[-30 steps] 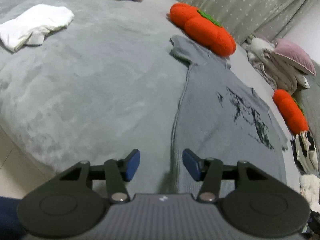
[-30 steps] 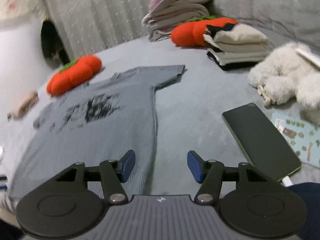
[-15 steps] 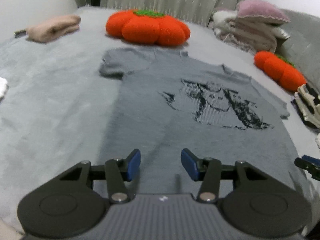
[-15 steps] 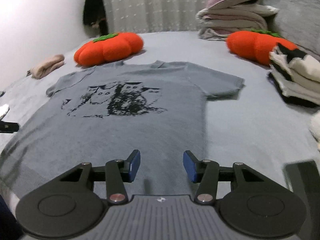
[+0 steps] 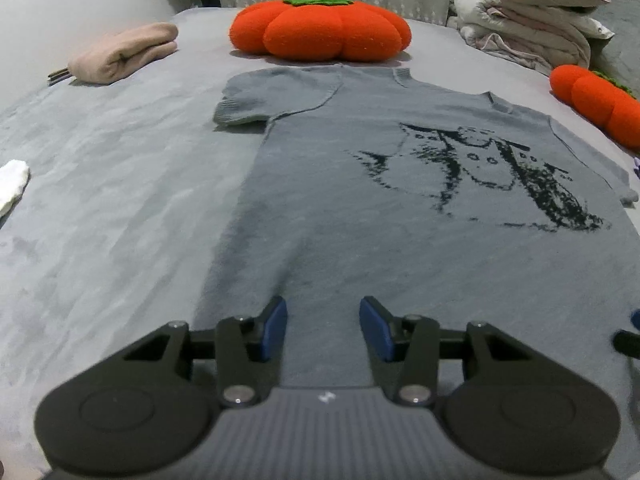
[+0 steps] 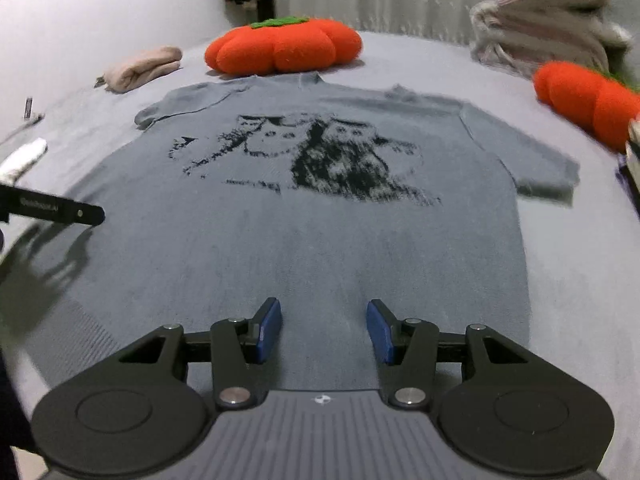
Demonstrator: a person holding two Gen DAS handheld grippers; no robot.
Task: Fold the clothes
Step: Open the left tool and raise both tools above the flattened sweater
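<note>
My gray shirt [image 5: 400, 216] lies flat on the bed [image 5: 112, 208], cat picture up, its collar by the big orange pumpkin pillow [image 5: 320, 28]. A second ago I saw it from the sides and tilted. Now both my views face it straight, from the bottom edge.

My left hand-held gripper [image 5: 323, 326] hangs over the shirt's lower left part. Its jaws have just been closing a little, but they are apart, and nothing is between them. My right hand-held gripper [image 6: 324, 328] hangs over the lower middle. Its jaws have closed a bit too, and they hold nothing.

The phone I saw before on my right is gone from view. The pink rolled cloth [image 5: 124, 54] sits far left.
</note>
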